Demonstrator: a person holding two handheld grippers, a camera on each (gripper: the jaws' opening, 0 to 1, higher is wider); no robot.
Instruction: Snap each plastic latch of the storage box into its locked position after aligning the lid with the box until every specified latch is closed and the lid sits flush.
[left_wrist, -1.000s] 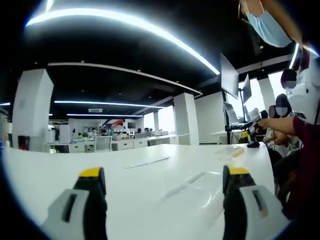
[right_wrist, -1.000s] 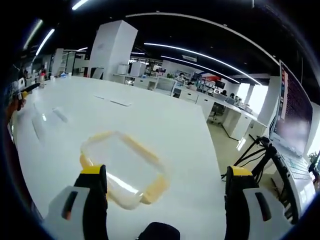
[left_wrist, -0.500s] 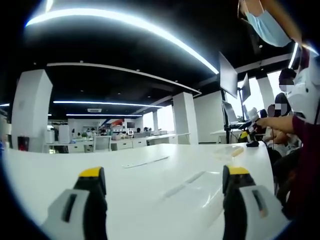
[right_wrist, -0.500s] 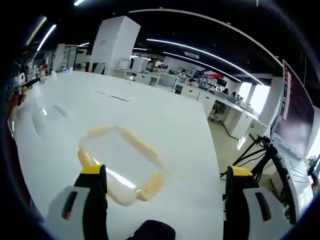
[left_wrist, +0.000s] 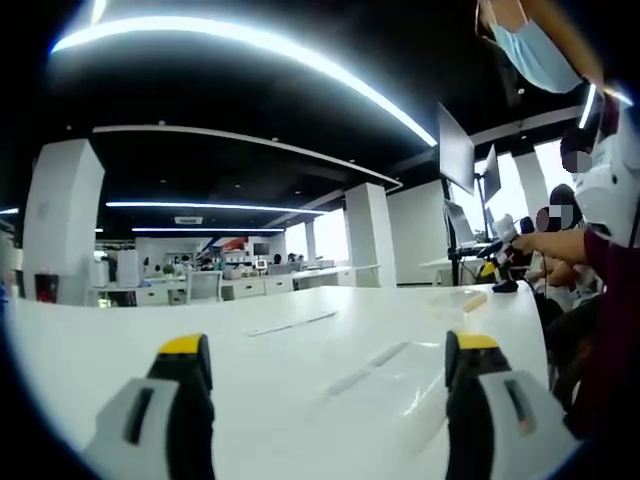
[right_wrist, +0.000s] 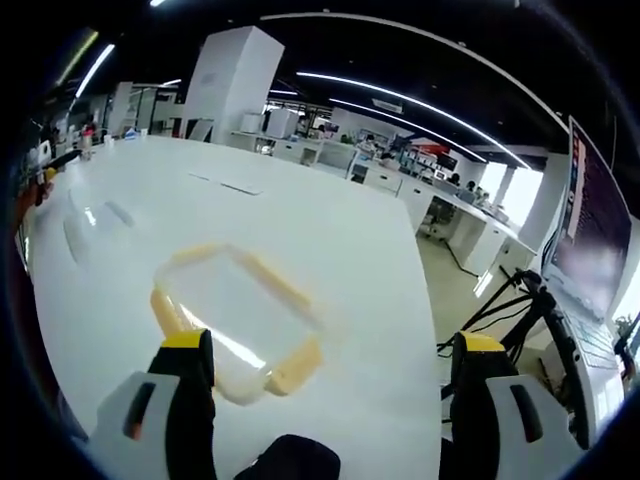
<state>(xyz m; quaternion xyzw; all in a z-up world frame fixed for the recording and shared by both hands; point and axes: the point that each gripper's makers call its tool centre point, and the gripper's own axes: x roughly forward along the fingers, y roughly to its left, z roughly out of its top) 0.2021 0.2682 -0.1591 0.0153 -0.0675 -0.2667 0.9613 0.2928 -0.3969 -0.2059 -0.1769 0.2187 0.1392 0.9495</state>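
A clear storage box (right_wrist: 232, 322) with yellow latches lies flat on the white table (right_wrist: 300, 230), its lid on it. In the right gripper view it sits just beyond my right gripper (right_wrist: 325, 375), which hangs open above the table's near edge with nothing between its jaws. Far off at the table's right end, the left gripper view shows the same box (left_wrist: 458, 301) as a small pale shape. My left gripper (left_wrist: 330, 375) is open and empty, low over the bare table, well away from the box.
A person's arm in a dark red sleeve (left_wrist: 590, 262) reaches in at the right of the left gripper view. A monitor on a stand (left_wrist: 458, 155) rises behind the table. A tripod (right_wrist: 505, 300) and a screen (right_wrist: 592, 225) stand off the table's right side.
The right gripper view has shifted slightly, so the box sits a little lower and to the left between the jaws. The left gripper view is unchanged.
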